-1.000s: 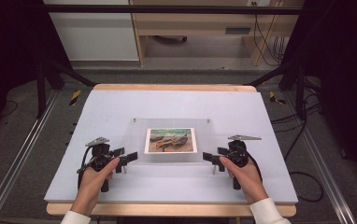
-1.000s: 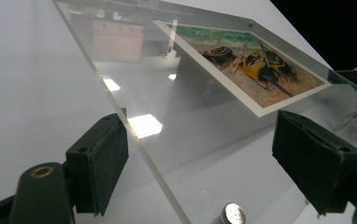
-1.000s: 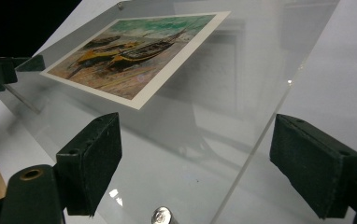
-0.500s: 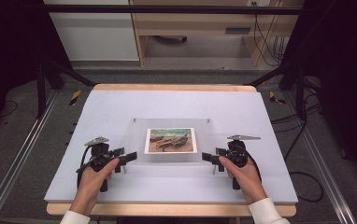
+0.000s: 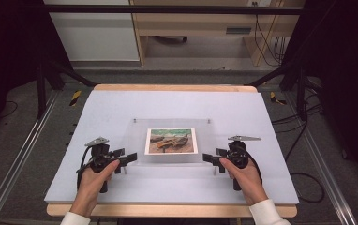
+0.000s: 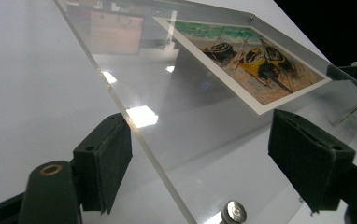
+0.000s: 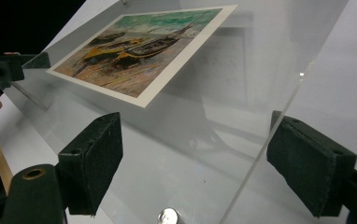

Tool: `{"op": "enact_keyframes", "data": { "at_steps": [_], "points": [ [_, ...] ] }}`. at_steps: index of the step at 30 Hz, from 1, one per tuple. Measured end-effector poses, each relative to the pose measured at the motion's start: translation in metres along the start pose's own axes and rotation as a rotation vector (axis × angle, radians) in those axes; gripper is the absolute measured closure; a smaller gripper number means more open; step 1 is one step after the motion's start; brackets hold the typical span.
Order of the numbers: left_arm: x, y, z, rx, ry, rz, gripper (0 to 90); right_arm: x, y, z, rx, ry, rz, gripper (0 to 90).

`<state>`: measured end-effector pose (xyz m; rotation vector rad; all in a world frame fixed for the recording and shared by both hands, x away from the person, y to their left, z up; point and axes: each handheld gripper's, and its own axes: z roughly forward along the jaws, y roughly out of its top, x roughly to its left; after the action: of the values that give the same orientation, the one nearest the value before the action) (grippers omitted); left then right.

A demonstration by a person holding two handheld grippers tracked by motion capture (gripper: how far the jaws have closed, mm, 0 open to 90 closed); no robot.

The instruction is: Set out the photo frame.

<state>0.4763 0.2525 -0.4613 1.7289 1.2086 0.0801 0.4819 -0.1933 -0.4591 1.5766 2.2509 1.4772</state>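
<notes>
in the high view a clear frame (image 5: 172, 140) lies flat near the middle of the counter (image 5: 121, 108), a little toward the person, with a picture of boats (image 5: 171, 140) inside it. the left gripper (image 5: 129, 157) sits just beside the frame's left near corner, held in the left hand (image 5: 93, 180). the right gripper (image 5: 208, 158) sits just beside the frame's right near corner, held in the right hand (image 5: 245, 176). both grippers point inward at the frame.

in the left gripper view the fingers (image 6: 104, 163) stand wide apart, holding nothing, with the frame's edge (image 6: 139, 140) running between them. a small metal stud (image 6: 234, 211) shows at the frame's near corner, and the boat picture (image 6: 251, 60) lies farther off.

in the right gripper view the fingers (image 7: 92, 161) also stand wide apart and hold nothing, with the frame's edge (image 7: 270, 126) passing between them. a metal stud (image 7: 169, 216) sits at the frame's near corner, and the picture (image 7: 139, 46) lies beyond it. the other gripper (image 7: 8, 67) shows at the frame's far side.
</notes>
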Motion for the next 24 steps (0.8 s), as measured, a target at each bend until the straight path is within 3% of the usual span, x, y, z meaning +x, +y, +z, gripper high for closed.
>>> {"op": "enact_keyframes", "data": {
  "at_steps": [20,24],
  "points": [
    [-0.0053,0.004,-0.0055,-0.01,0.034,0.057,27.4,0.0028,0.0031,-0.0064,-0.028,-0.028,-0.048,27.9],
    [-0.0085,0.0055,-0.0069,-0.026,0.05,0.083,31.1,0.005,0.0053,-0.0091,-0.048,-0.06,-0.076,31.0]
  ]
}}
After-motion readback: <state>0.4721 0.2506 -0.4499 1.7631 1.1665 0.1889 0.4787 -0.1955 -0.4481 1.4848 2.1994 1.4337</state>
